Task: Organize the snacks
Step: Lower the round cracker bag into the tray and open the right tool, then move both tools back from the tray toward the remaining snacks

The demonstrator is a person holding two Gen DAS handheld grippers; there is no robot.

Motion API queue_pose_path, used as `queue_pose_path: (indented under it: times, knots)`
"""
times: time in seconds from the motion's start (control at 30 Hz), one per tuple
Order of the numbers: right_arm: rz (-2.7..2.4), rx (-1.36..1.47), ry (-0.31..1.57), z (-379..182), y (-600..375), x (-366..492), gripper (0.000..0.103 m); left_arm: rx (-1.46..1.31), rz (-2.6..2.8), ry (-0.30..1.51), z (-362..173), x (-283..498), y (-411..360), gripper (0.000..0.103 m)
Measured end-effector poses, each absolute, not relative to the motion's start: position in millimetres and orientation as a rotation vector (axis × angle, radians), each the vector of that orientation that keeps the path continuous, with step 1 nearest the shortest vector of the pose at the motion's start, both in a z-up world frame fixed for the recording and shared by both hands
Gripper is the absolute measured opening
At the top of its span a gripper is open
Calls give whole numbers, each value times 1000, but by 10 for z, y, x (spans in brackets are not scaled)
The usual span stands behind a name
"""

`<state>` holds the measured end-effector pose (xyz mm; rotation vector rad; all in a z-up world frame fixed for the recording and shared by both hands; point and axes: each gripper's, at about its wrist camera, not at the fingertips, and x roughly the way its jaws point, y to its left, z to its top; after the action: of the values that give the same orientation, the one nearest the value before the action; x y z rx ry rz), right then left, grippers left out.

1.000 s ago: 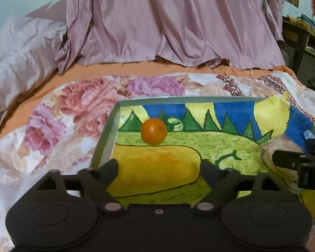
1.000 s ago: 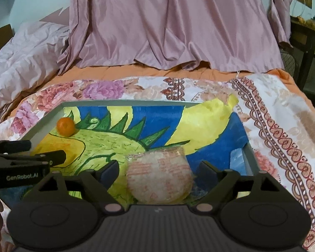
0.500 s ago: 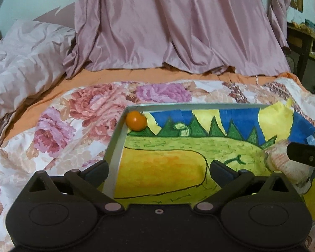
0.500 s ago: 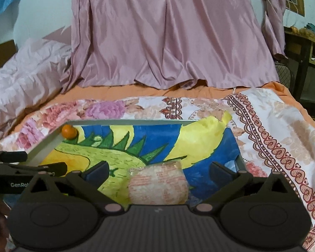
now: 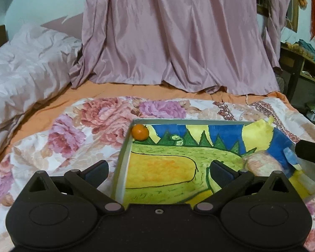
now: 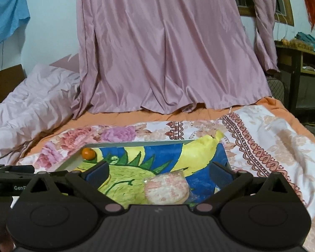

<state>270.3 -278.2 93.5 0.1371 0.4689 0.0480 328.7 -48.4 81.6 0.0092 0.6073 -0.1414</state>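
- Left claw (image 5: 158,171) gapes wide, empty, straddling the tray (image 5: 124,157) rim.
- Orange (image 5: 139,132) sits ahead of it, in the tray's far corner.
- Right claw (image 6: 158,173) wide too, empty; wrapped cake (image 6: 167,188) lies between its fingers.

Both wrist cameras look forward along their fingers, low over the bed. They share the painted tray (image 5: 124,157) (image 6: 136,143) and the pink curtain (image 5: 178,37) (image 6: 168,42) beyond.

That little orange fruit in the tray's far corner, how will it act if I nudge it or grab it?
The orange fruit looks round and smooth, so a nudge would probably send it rolling. It sits against the tray wall, which should check it. It is likely firm yet bruisable; close gently.
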Motion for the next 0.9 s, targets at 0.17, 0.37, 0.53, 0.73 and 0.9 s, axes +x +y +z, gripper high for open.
queue_pose_path:
  times: [0.17, 0.37, 0.53, 0.73, 0.9]
  knots:
    - [73, 146, 446, 1040, -2695, 2322, 103, 32, -157, 564, 949, 2850, -350, 102]
    - [116, 130, 437, 1070, -2543, 1825, 103, 103, -166, 520, 936, 2183, -118, 102]
    - [152, 119, 447, 960, -2404, 1416, 103, 85, -163, 529, 802, 1625, 216, 102]
    - [191, 134, 479, 650, -2320, 989, 103, 123, -112, 555, 426, 1036, 479, 102]
    - [203, 154, 533, 307, -2341, 781, 103, 121, -113, 588, 264, 981, 528, 102]
